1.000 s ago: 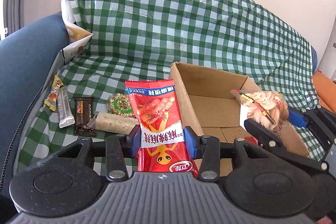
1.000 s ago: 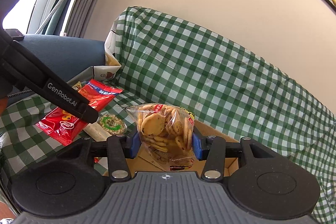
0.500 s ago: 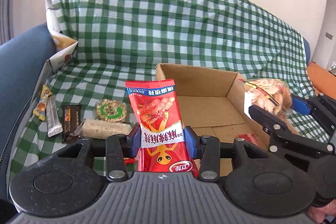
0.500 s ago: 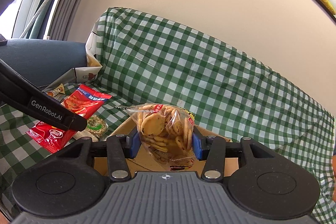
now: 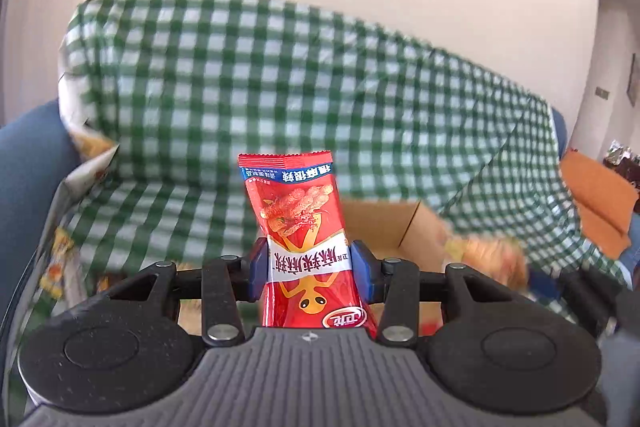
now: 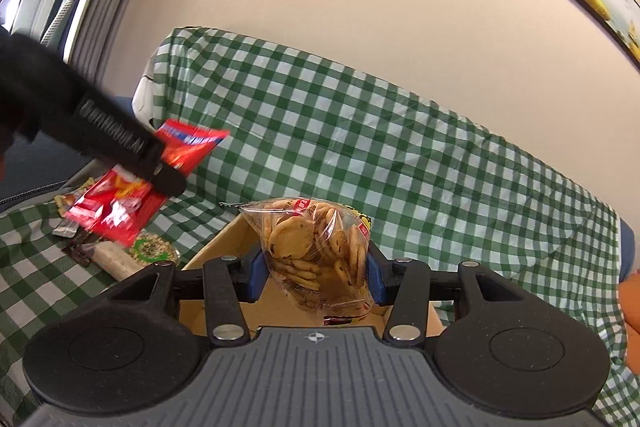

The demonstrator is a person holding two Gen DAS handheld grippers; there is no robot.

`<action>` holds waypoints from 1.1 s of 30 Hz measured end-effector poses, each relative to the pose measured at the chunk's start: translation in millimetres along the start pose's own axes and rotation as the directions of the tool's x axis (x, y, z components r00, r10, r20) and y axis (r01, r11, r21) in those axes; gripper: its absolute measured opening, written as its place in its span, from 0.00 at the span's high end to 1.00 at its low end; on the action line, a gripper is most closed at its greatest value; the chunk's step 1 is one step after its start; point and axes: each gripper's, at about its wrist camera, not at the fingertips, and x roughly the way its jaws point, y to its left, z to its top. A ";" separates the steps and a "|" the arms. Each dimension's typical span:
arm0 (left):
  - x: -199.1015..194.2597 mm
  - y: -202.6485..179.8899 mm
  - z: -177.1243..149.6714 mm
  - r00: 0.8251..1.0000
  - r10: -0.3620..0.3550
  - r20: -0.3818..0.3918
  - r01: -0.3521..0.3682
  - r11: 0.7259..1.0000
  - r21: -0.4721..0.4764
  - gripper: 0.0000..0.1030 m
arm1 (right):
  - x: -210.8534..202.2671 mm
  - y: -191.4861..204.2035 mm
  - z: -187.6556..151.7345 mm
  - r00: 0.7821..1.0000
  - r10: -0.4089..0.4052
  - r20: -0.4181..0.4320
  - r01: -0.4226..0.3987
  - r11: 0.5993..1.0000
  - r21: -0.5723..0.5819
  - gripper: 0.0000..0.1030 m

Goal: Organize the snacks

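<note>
Left gripper [image 5: 306, 269] clamps the red snack packet [image 5: 302, 243] upright at centre frame, the right gripper [image 6: 316, 277] pinches the clear bag of cookies [image 6: 316, 251] over the open cardboard box [image 6: 224, 247], low centre, with a round green-rimmed snack [image 6: 154, 249] lower left on the checkered cloth [image 6: 360, 163].

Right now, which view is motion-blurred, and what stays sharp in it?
Left wrist view: sofa cover and cardboard box smear, while the red snack packet stays crisp. Right wrist view: mostly sharp; only the left gripper blurs.

cardboard box [image 6: 224, 243] open-topped, loose snacks [image 6: 120, 255] beside
</note>
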 end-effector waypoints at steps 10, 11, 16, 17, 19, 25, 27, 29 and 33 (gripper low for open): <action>24.1 -12.2 -29.8 0.995 -0.085 0.052 0.083 0.996 0.038 0.54 | 3.7 -4.6 -4.3 0.999 -0.047 -0.019 0.047 0.999 0.008 0.51; 27.5 -11.3 -31.9 0.996 -0.084 0.041 0.083 0.996 0.027 0.54 | 4.9 -4.8 -5.1 0.998 -0.051 -0.022 0.051 0.999 0.007 0.51; 36.9 -6.3 -34.5 0.994 -0.108 0.030 0.108 0.994 -0.008 0.54 | 11.6 -6.1 -6.3 0.996 -0.075 -0.038 0.076 0.997 0.023 0.51; 39.0 -5.9 -35.2 0.993 -0.114 0.022 0.114 0.993 -0.018 0.54 | 12.1 -7.0 -5.5 0.996 -0.081 -0.035 0.082 0.996 0.033 0.51; 43.3 -5.8 -35.4 0.992 -0.122 0.014 0.122 0.992 -0.031 0.54 | 11.0 -8.9 -3.7 0.995 -0.100 -0.017 0.101 0.993 0.053 0.51; 50.6 -9.9 -38.9 0.983 -0.182 -0.021 0.180 0.982 -0.053 0.54 | 14.1 -24.4 -0.7 0.983 -0.181 0.005 0.179 0.975 0.130 0.51; 52.2 -11.6 -39.4 0.981 -0.190 -0.024 0.189 0.981 -0.051 0.54 | 18.5 -30.5 -1.7 0.982 -0.186 -0.018 0.187 0.970 0.158 0.51; 53.6 -11.9 -39.0 0.980 -0.196 -0.024 0.195 0.979 -0.056 0.54 | 20.7 -35.1 -3.4 0.981 -0.191 -0.034 0.194 0.964 0.183 0.51; 55.4 -11.7 -38.5 0.978 -0.206 -0.021 0.204 0.976 -0.070 0.54 | 21.4 -41.5 -5.6 0.979 -0.201 -0.045 0.206 0.954 0.218 0.51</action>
